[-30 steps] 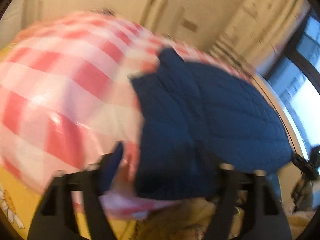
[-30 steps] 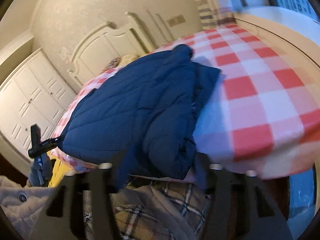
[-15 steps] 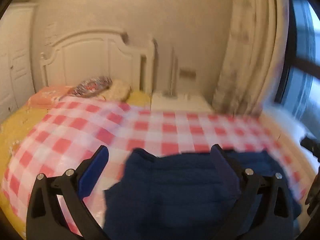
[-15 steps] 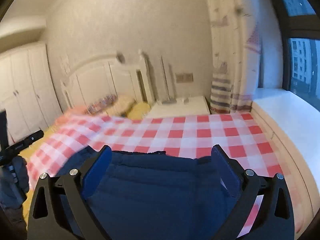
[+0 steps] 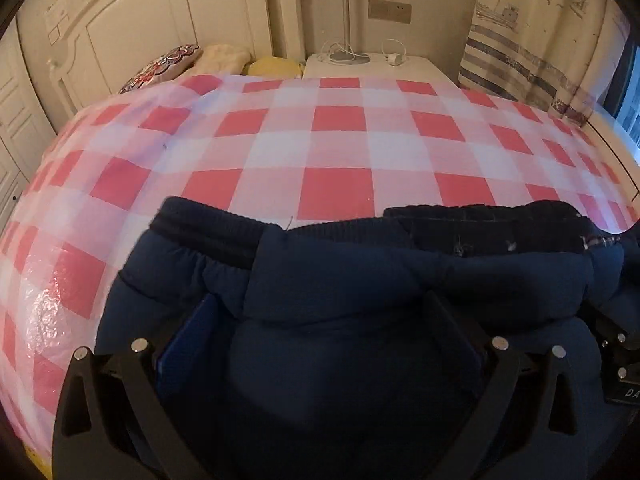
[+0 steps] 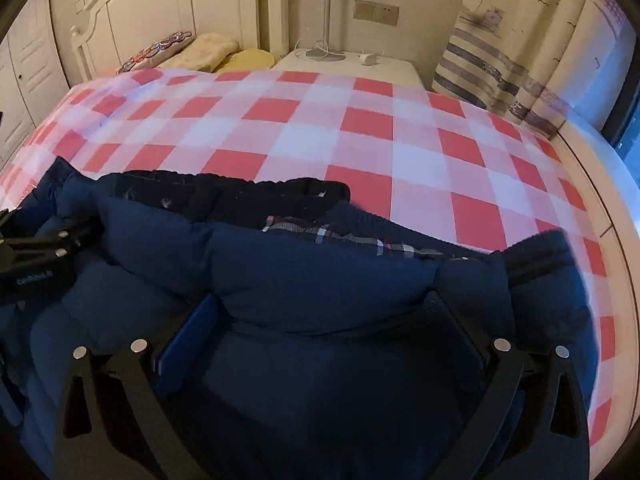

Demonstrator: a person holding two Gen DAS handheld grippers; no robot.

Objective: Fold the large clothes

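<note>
Left claw (image 5: pixel 320 332) wide, right claw (image 6: pixel 324 328) wide, jacket (image 5: pixel 360 280)

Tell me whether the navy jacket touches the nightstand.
Apart. In the left wrist view, checked cover separates the navy jacket from the nightstand.

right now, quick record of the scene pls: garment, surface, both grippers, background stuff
garment: navy padded jacket, lying bunched on the near part of the bed, plaid lining showing at its far edge
surface: red and white checked cover over the bed
left gripper: jaws wide, over the jacket, fabric between the fingers, no pinch visible
right gripper: same, jaws wide over the jacket
background: white headboard, pillows, nightstand, striped curtain
</note>
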